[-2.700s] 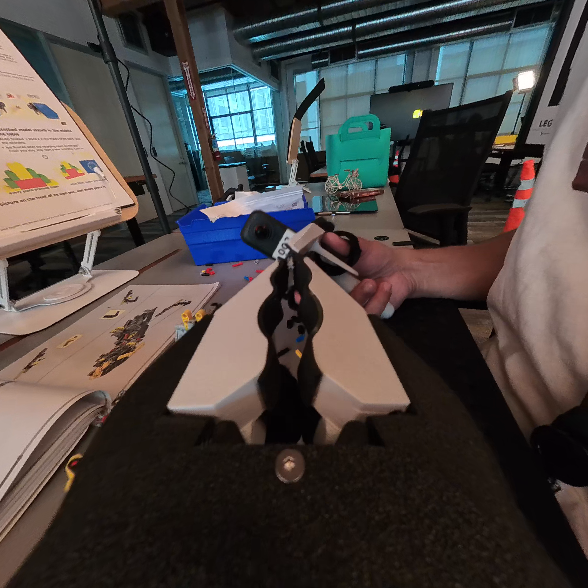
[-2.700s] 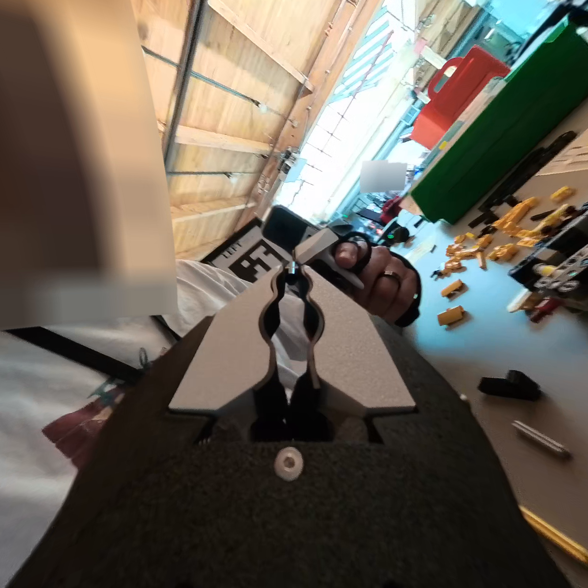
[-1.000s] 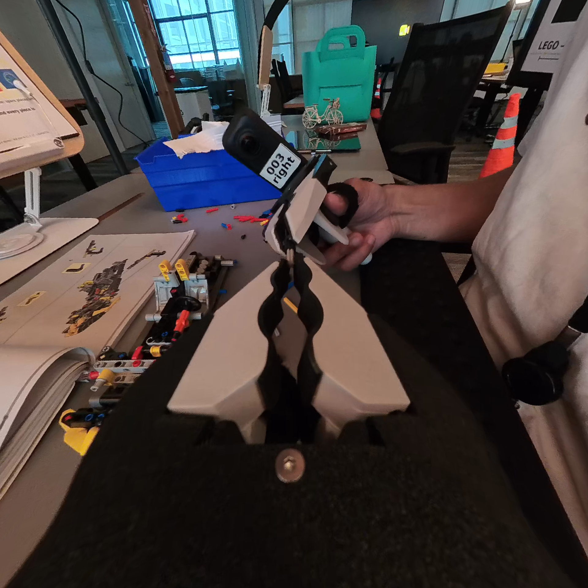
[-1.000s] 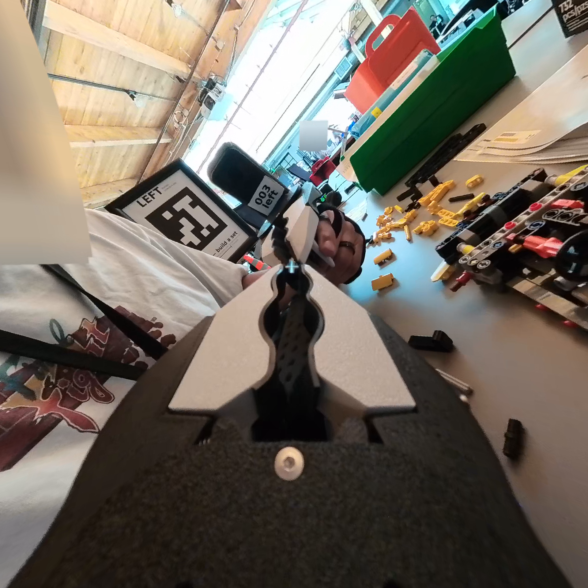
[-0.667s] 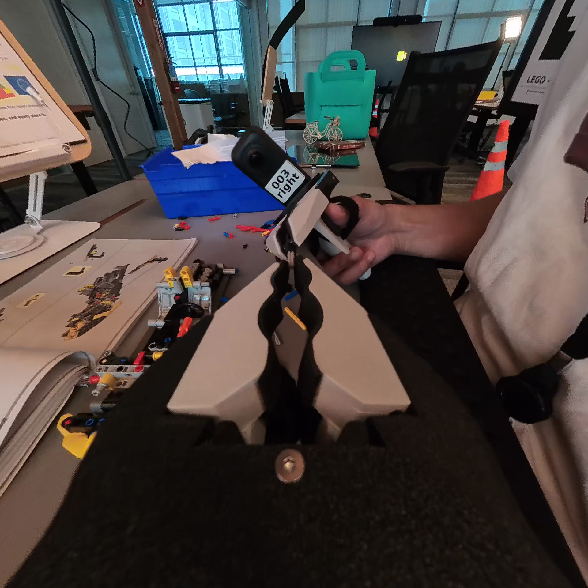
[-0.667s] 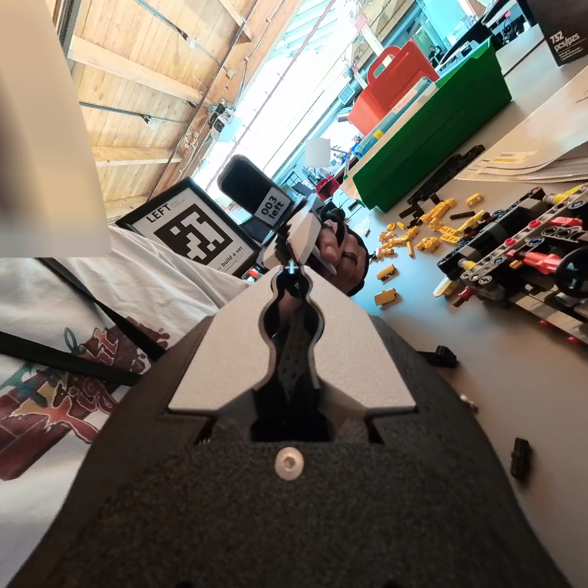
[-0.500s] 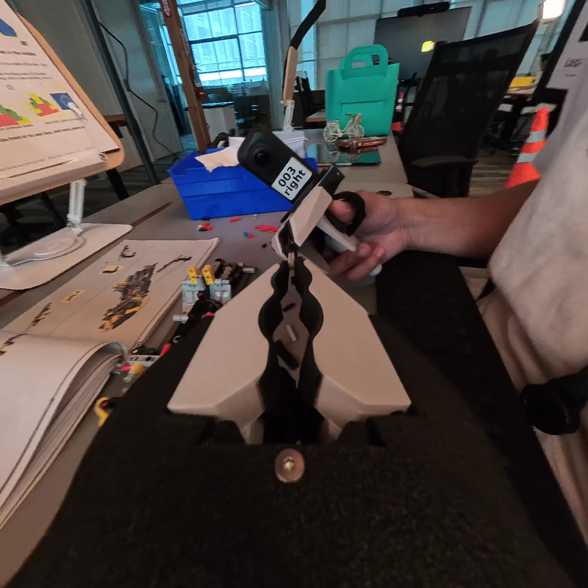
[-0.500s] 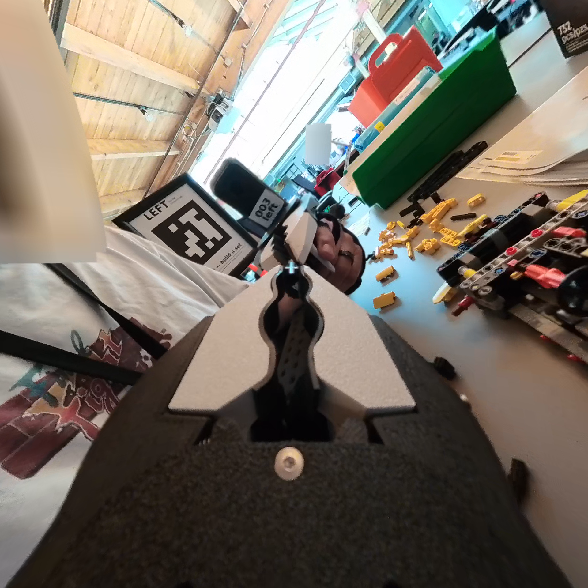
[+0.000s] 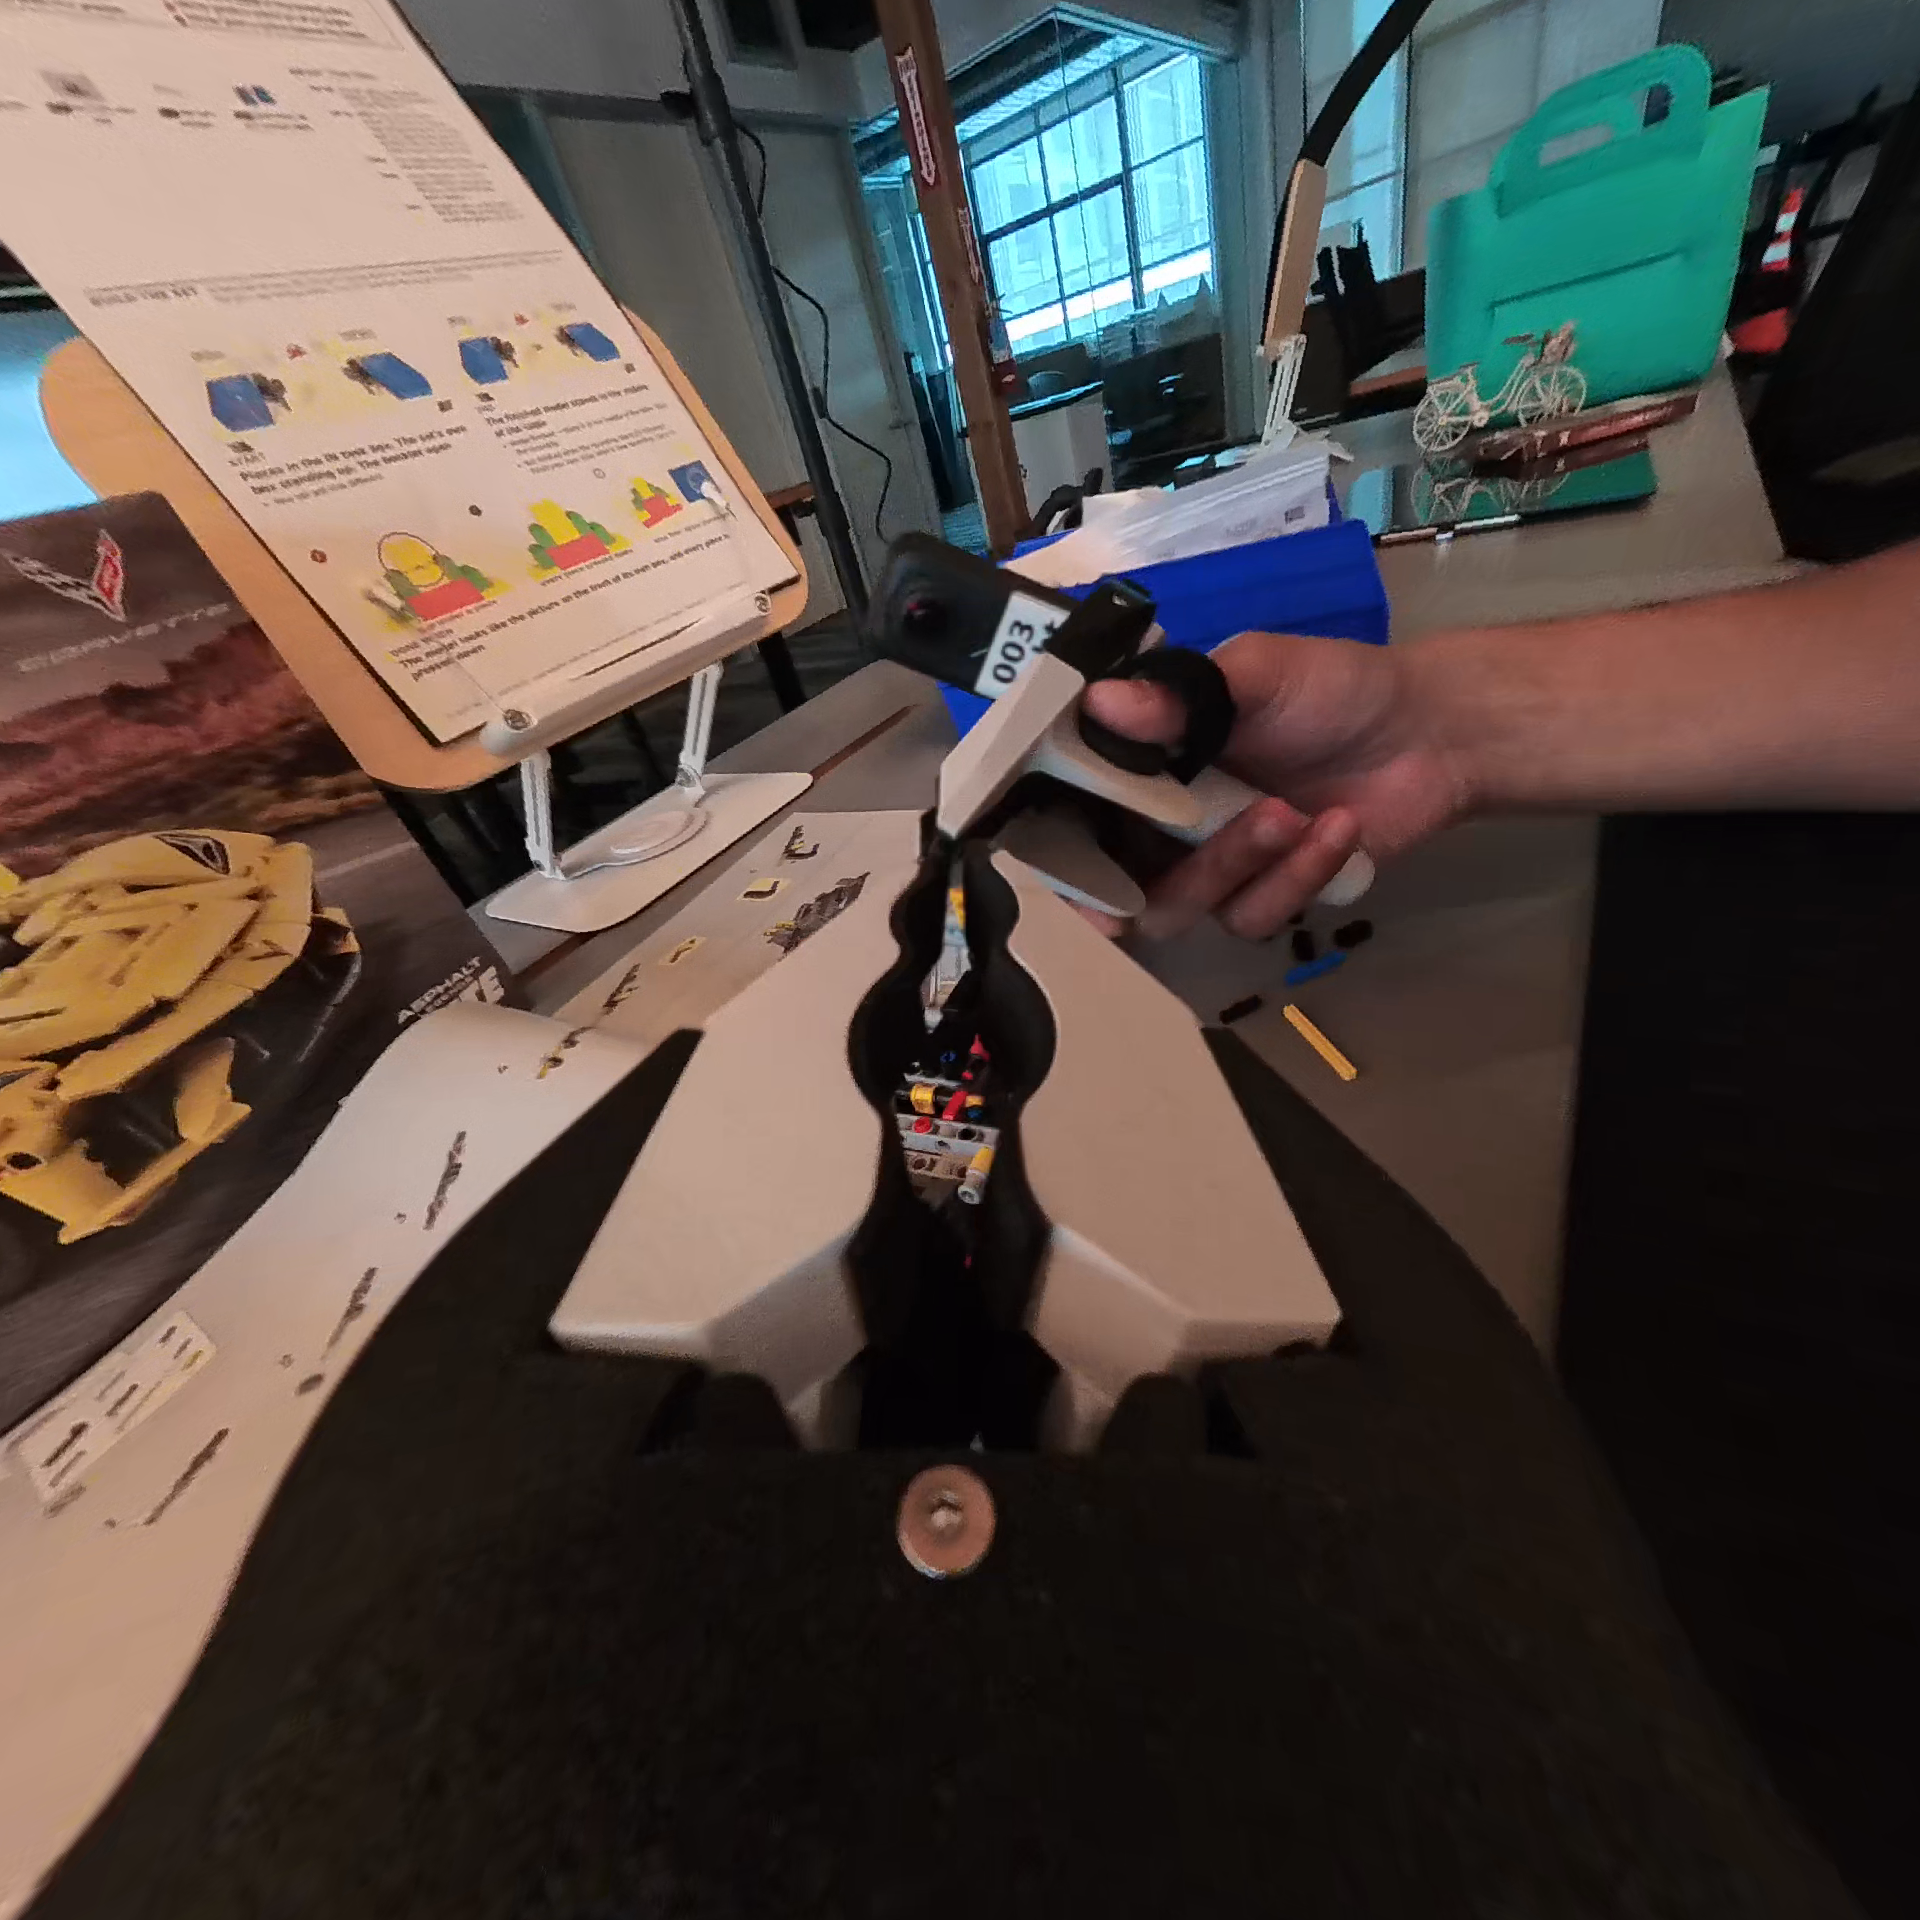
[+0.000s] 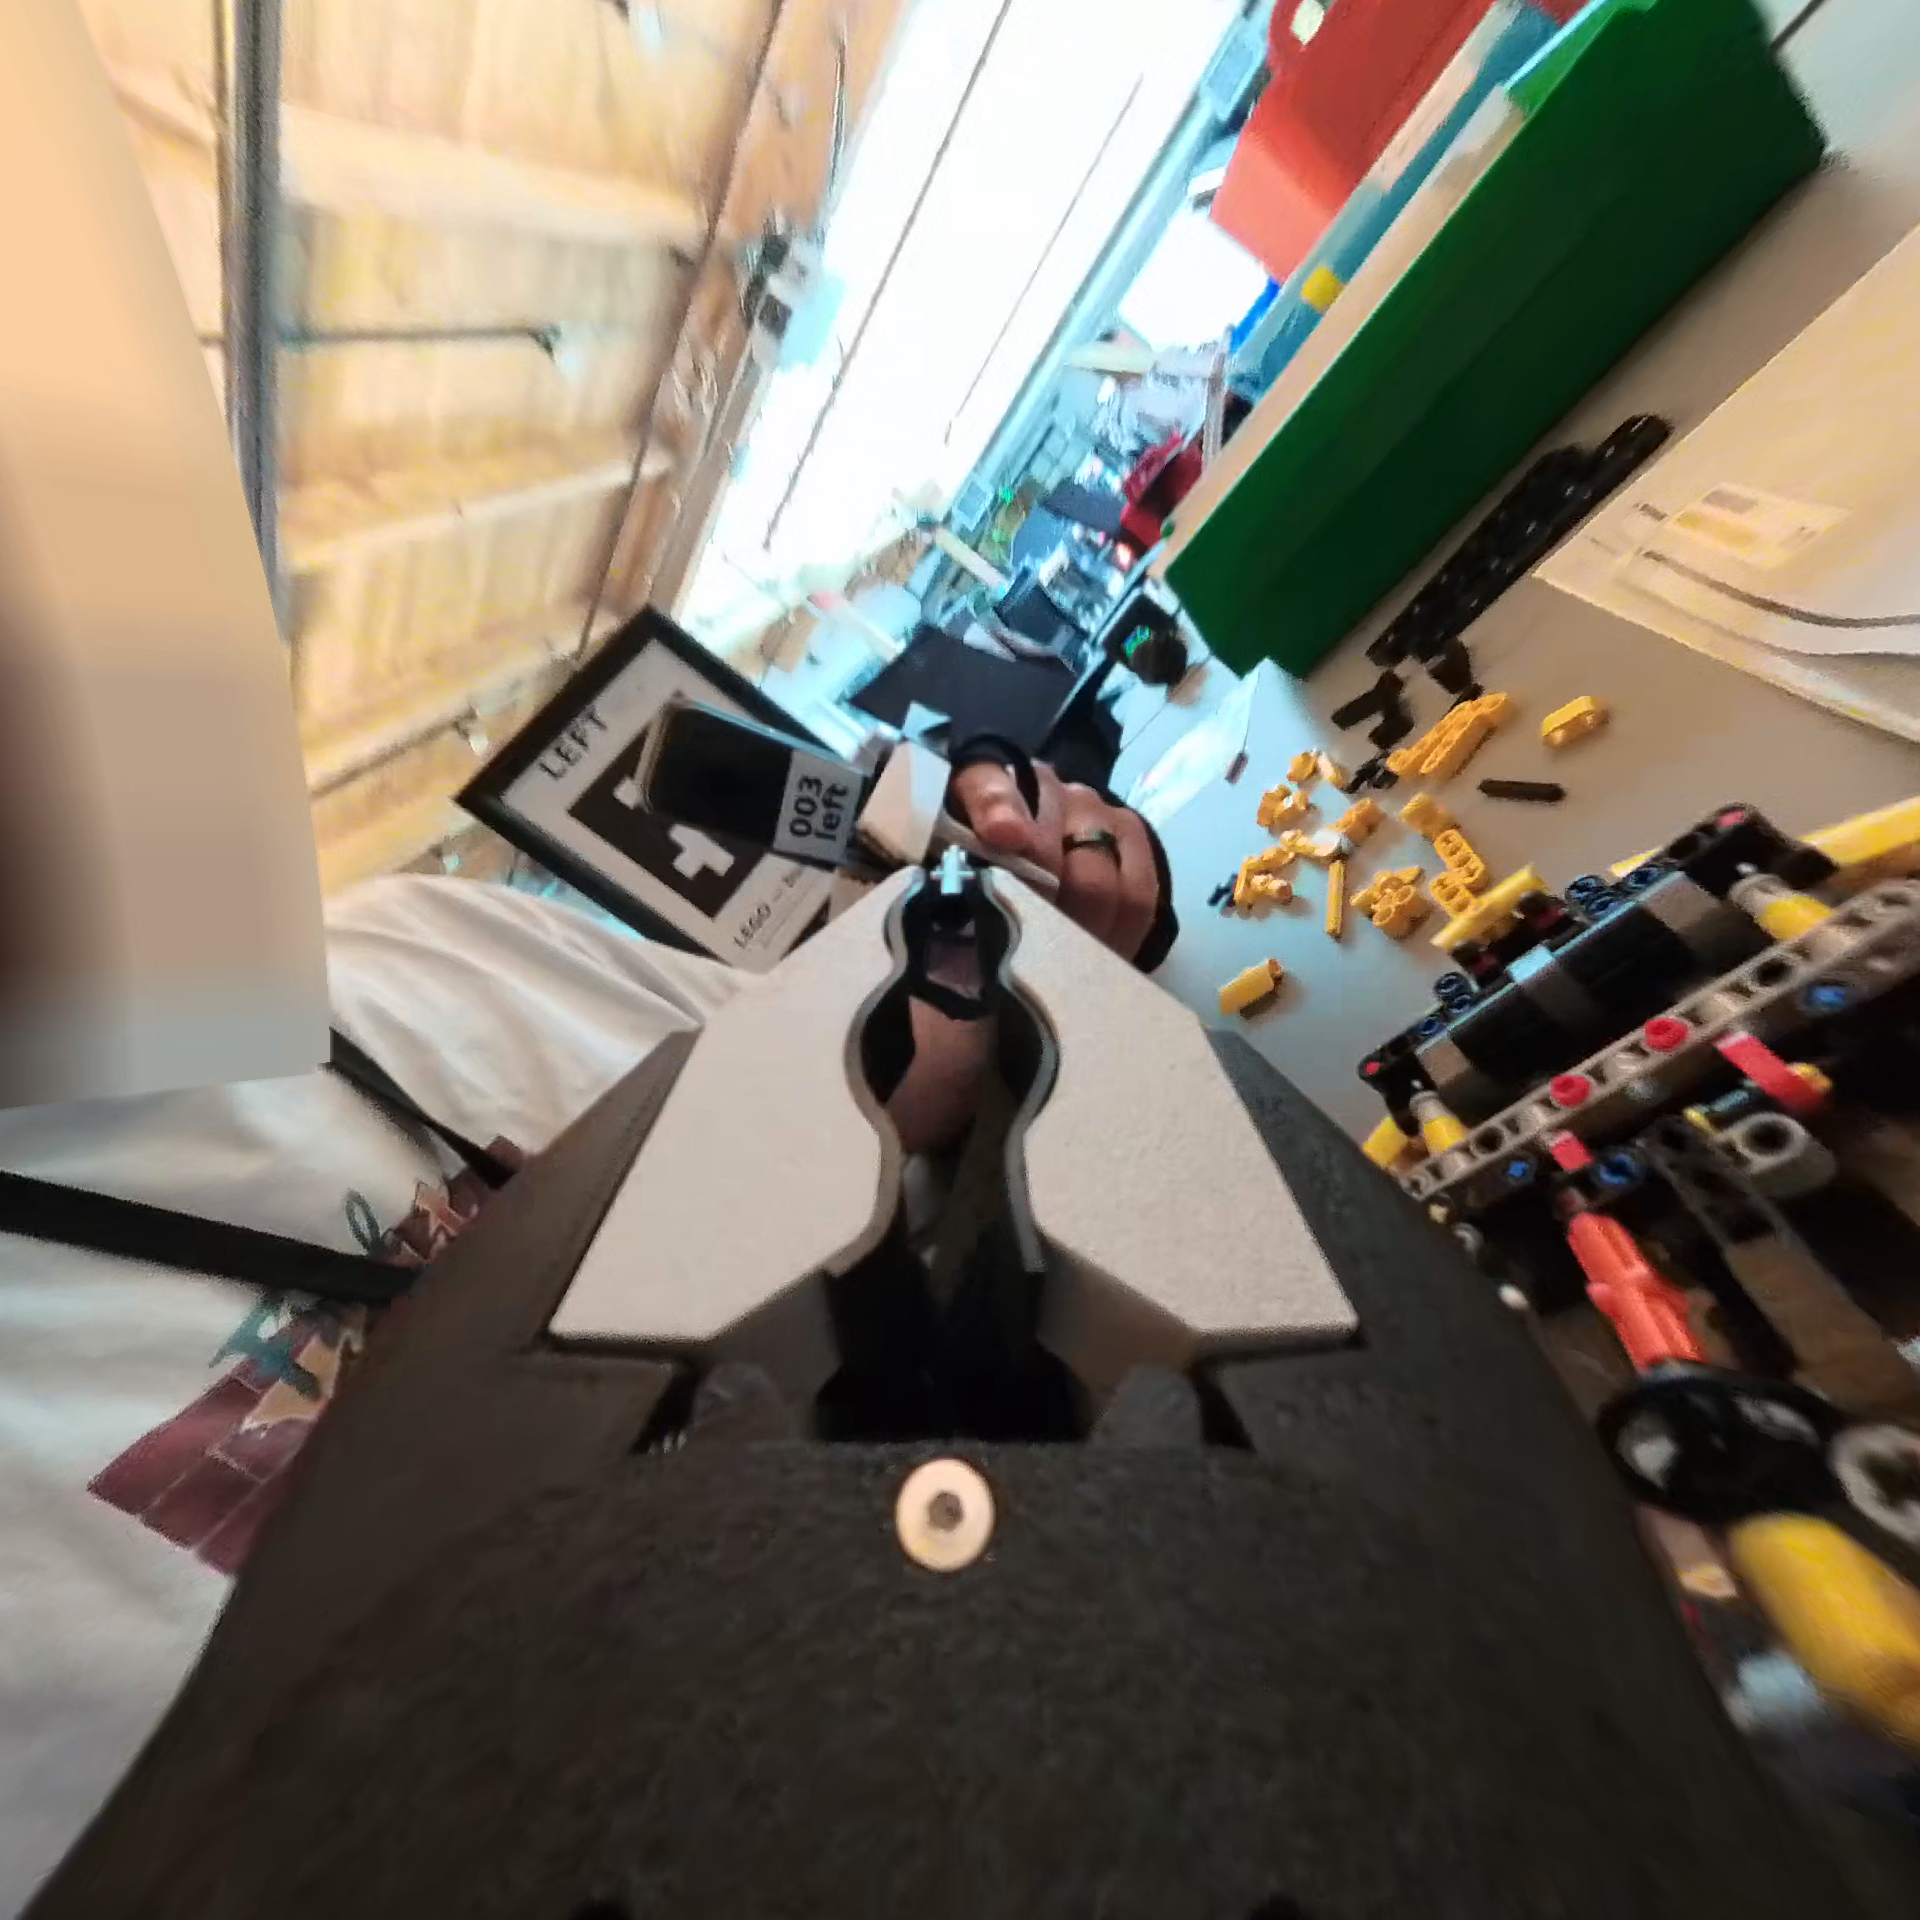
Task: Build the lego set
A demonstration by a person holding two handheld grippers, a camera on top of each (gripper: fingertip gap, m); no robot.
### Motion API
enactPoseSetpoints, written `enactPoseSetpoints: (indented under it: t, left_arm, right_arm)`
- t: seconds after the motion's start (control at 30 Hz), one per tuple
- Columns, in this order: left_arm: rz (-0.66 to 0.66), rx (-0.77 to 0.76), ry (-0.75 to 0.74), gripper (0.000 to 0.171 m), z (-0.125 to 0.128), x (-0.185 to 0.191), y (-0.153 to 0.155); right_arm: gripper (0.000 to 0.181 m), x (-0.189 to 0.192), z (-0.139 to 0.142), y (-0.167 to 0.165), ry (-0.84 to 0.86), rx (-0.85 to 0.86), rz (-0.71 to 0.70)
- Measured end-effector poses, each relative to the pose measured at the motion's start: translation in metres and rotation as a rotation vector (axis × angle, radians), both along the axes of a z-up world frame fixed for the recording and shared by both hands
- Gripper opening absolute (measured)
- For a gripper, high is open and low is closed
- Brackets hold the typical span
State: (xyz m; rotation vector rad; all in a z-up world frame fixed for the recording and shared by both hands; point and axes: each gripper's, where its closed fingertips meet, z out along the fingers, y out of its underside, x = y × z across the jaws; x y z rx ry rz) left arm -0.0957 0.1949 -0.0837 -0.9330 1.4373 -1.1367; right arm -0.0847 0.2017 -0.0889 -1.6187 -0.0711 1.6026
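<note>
Sitting on the grey table (image 10: pixel 1351 997), the half-built lego model (image 10: pixel 1621 1049) — black and grey beams with red, blue and yellow pins — lies to the right in the right wrist view, and a slice of it shows through the gap of the left gripper (image 9: pixel 951 894). Both grippers meet tip to tip above the table: the right gripper (image 10: pixel 951 883) has its fingers narrowed on a small light-grey axle piece (image 10: pixel 951 871), while the left gripper's fingers are drawn close together — whether they grip anything cannot be told. Loose yellow pieces (image 10: pixel 1382 821) lie near a green bin (image 10: pixel 1475 343); an open instruction booklet (image 9: pixel 343 1226) and set box (image 9: pixel 156 883) lie at left.
</note>
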Motion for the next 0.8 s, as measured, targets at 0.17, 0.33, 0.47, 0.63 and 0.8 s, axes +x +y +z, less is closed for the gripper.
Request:
enactPoseSetpoints:
  t: [0.17, 0.33, 0.47, 0.63, 0.8]
  left_arm:
    - [0.035, -0.083, 0.101, 0.004, -0.015, 0.009, 0.010]
    - [0.040, -0.128, 0.212, 0.010, -0.001, 0.039, 0.044]
    - [-0.133, -0.152, 0.385, 0.027, 0.003, 0.055, 0.072]
    - [-0.106, 0.065, 0.298, 0.027, -0.033, 0.043, 0.077]
    - [-0.064, 0.262, 0.203, 0.022, -0.021, 0.047, 0.061]
  right_arm:
    - [0.006, 0.027, -0.004, 0.002, -0.033, 0.015, -0.129]
    - [0.006, 0.041, 0.011, 0.039, -0.012, -0.139, -0.129]
    - [0.006, 0.053, 0.017, 0.066, -0.049, -0.154, -0.138]
    - [0.007, 0.049, -0.010, 0.046, -0.055, -0.178, -0.120]
    - [0.006, 0.042, -0.001, 0.042, -0.151, -0.124, -0.107]
